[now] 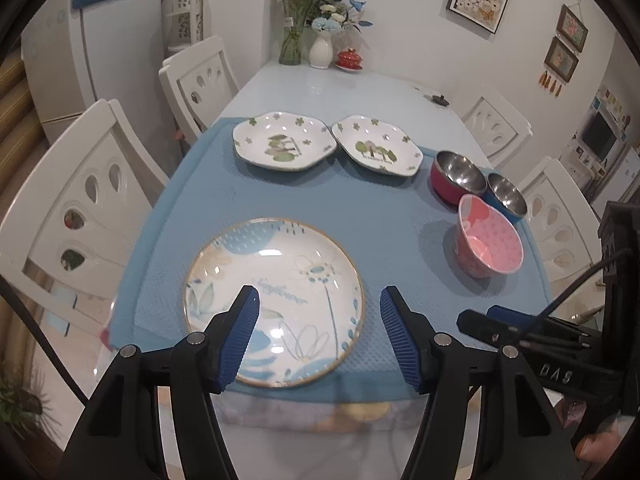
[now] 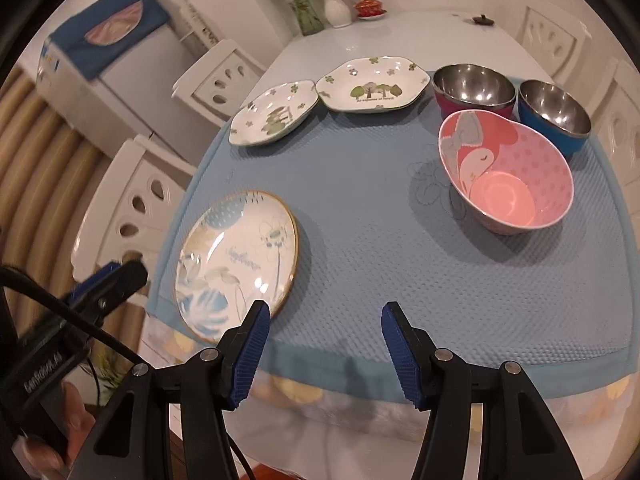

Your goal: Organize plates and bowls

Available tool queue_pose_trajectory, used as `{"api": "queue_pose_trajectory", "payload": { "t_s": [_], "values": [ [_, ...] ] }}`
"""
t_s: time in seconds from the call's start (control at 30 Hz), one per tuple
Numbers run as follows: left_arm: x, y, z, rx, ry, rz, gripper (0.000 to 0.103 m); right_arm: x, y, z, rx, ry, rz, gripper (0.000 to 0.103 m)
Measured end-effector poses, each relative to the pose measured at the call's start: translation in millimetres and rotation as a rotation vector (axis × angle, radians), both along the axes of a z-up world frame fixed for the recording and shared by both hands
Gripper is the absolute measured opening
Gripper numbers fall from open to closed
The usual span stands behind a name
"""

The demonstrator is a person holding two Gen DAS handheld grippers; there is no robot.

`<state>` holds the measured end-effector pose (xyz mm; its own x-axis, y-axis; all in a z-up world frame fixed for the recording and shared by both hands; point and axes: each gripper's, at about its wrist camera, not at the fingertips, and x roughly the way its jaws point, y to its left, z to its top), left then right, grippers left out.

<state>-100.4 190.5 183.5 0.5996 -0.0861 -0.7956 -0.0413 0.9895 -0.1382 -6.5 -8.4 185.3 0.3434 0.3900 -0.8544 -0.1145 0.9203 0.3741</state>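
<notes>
A round flowered plate lies near the front of the blue mat. My left gripper hovers open above it, nothing between its fingers. My right gripper stands open over bare mat, to the right of that plate. Two white hexagonal plates lie side by side at the far side. A pink bowl, a red steel bowl and a blue steel bowl stand at the right.
White chairs line both sides of the table. At the table's far end stand vases of flowers and a small red lidded cup. A fridge stands behind the left chairs. A hand holds the left gripper's body.
</notes>
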Motion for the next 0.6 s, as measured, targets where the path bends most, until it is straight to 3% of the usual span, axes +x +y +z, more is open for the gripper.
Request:
{"api": "queue_pose_trajectory", "payload": {
  "t_s": [0.33,0.6],
  "values": [
    [91,66,0,0.012,0.0,-0.05,0.064,84,45,3,0.014,-0.013,-0.075,0.056],
    [186,102,-31,0.055,0.066,-0.157,0.064,174,89,-29,0.034,0.017,-0.155,0.057]
  ]
}}
